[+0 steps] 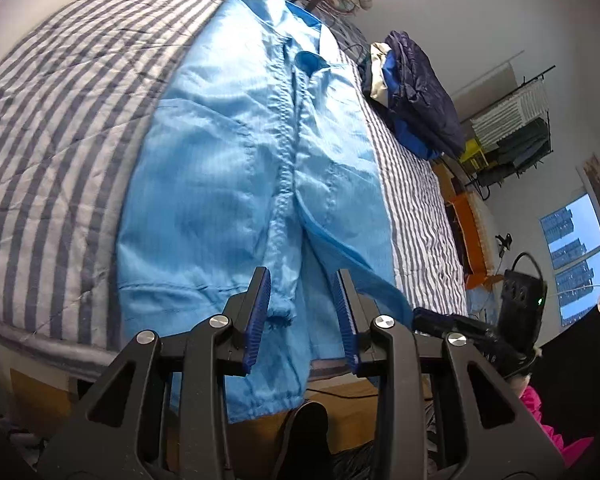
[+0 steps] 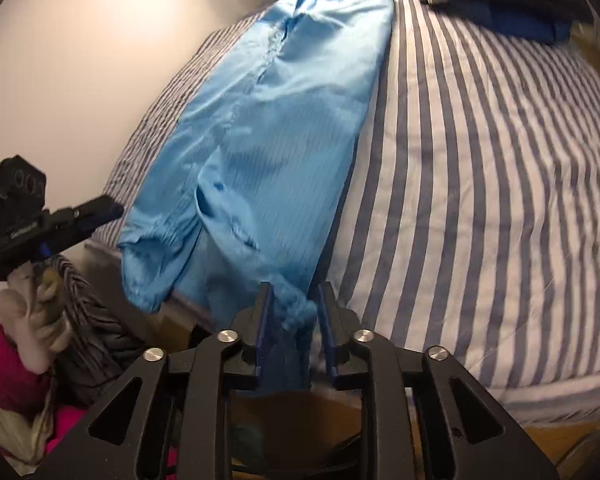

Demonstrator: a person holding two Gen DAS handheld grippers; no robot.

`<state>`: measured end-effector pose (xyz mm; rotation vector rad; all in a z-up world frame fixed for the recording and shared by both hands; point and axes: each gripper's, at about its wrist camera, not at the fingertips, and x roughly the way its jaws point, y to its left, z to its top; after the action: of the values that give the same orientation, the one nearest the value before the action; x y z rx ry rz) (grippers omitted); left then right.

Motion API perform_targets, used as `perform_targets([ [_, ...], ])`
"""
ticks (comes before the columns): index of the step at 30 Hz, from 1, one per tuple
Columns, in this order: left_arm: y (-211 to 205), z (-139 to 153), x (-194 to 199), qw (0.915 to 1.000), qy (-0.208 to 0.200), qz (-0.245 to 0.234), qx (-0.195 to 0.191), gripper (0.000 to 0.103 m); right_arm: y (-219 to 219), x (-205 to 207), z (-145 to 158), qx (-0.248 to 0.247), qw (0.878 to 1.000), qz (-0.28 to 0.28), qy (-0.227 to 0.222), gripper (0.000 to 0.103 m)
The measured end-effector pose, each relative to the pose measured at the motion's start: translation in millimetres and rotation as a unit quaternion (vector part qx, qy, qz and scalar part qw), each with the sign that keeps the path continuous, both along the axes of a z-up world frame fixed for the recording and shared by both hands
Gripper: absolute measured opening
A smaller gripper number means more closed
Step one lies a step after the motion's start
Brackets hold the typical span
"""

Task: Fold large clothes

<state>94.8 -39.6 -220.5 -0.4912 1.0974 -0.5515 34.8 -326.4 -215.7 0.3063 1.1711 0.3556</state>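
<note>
one light-blue garment on one striped bed, two tongs.

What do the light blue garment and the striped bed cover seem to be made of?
Light blue garment: likely a thin synthetic weave, judging by its slight sheen, fine ribbing and crisp creases. Striped bed cover: probably matte cotton, quilted, with stitched lines and soft puckers.

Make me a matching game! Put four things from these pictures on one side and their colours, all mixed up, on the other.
Things:
1. coat
2. bedcover
3. sleeve
4. jacket

Colours:
A. pink
B. dark navy
C. light blue
D. grey and white stripes

Pairs: 1-C, 2-D, 3-A, 4-B
</note>
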Motion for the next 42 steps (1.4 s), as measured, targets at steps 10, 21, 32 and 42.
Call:
perform_targets([
  [10,-52,9,24,0.9979,-0.015,-0.064,0.004,0.032,35,-15,2,0.072,0.995,0.064,0.005,0.016],
  [21,-69,-4,15,0.9923,-0.001,-0.113,0.049,0.032,45,-39,25,0.104,0.991,0.078,-0.015,0.017],
  [32,27,-2,14,0.9987,0.004,0.005,0.050,0.032,50,-43,-21,0.016,0.996,0.067,0.060,0.017],
  [42,11,-2,9,0.9993,0.000,-0.017,0.034,0.032,37,-55,-5,-0.025,0.997,0.068,0.037,0.019],
])
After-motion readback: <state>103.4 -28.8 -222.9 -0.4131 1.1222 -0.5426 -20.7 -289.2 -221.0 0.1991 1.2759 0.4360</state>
